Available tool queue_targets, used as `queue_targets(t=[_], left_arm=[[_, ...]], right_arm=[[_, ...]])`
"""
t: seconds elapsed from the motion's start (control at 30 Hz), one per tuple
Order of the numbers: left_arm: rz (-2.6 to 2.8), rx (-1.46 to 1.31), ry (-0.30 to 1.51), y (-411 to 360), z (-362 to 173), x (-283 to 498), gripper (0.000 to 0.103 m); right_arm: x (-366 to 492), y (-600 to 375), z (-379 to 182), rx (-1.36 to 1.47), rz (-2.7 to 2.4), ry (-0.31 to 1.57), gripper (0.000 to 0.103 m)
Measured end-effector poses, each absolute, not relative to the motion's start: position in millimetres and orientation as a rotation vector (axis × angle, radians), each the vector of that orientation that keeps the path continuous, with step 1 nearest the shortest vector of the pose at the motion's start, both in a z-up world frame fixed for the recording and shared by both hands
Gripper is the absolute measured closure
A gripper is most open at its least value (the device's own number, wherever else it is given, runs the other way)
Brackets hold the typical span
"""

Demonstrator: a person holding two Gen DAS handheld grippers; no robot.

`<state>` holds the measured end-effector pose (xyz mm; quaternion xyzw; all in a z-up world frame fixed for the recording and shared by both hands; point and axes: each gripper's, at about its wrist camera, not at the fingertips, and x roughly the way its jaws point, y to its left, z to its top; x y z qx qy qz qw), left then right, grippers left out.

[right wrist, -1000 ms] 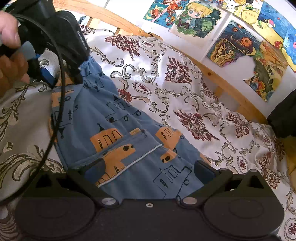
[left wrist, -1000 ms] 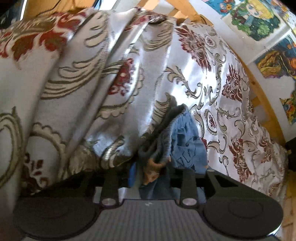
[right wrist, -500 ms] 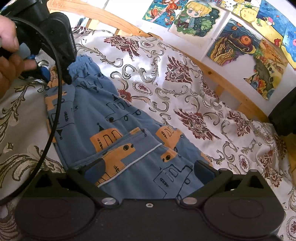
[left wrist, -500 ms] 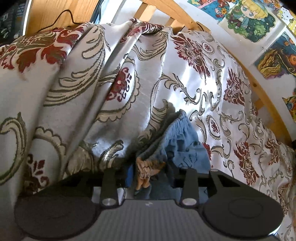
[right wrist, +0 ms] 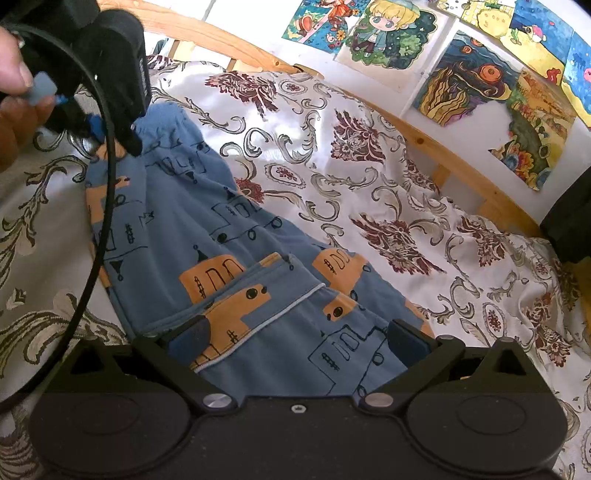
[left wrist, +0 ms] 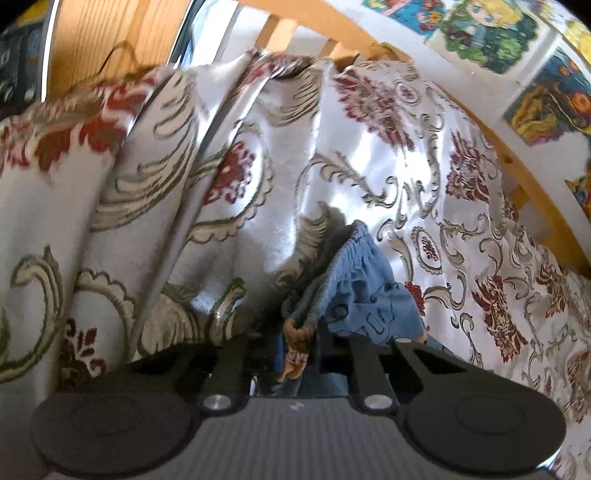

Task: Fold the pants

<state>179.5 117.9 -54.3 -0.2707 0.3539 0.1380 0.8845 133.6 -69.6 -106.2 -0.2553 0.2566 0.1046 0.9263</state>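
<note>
Blue pants with orange and black prints (right wrist: 229, 236) lie stretched along the patterned bedspread (right wrist: 369, 166). My left gripper (left wrist: 297, 350) is shut on the bunched waistband (left wrist: 354, 258); it also shows in the right wrist view (right wrist: 110, 122), held by a hand at the top left. My right gripper (right wrist: 295, 339) is open over the leg end of the pants, its fingers (right wrist: 192, 332) wide apart on the fabric. A folded-over cuff with a pale hem (right wrist: 280, 314) lies between them.
A wooden bed rail (right wrist: 461, 184) runs along the wall with colourful drawings (right wrist: 388, 33). A black cable (right wrist: 99, 206) hangs from the left gripper across the pants. A pillow (left wrist: 110, 192) rises at the left. A dark object (right wrist: 572, 218) sits at the right.
The left gripper has pulled the waistband up and away toward the head of the bed, drawing the pants out longer. The right gripper has stayed in place.
</note>
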Motion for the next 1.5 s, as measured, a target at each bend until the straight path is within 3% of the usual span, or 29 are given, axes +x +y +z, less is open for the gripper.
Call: queue_targets(t=[0.33,0.57,0.87,1.13,1.23,1.43,1.5], left_arm=[[0.173,-0.334,0.598,80.0,-6.4,160.6,0.087],[0.021,-0.108,0.512,15.0,22.1,139.8,0.087],[-0.161,0.147,0.493,-92.5,20.4,115.3,0.087],[-0.248,0.349,0.504,-176.7,-2.7,96.8,0.087],[-0.279,0.435,0.514,-205.1,-16.9,88.9,0.087],[-0.323,0.572,0.519,-245.1,-43.6,75.7,0.087],[-0.338,0.599,0.518,-253.8,-49.8,73.0,0.087]], right_arm=[[131.1,-93.8,-67.2,-0.512,0.247,0.465,0.002],[134.6,-186.6,-26.1,-0.389,0.303,0.613,0.002],[138.4,-286.7,-1.6,-0.011,0.232,0.715,0.002],[157.5,-363.6,-17.4,0.630,0.336,0.734,0.004],[164.1,-369.8,-30.4,0.672,0.370,0.777,0.008],[174.6,-374.7,-64.0,0.800,0.376,0.880,0.033],[175.0,-372.9,-67.4,0.799,0.369,0.896,0.048]])
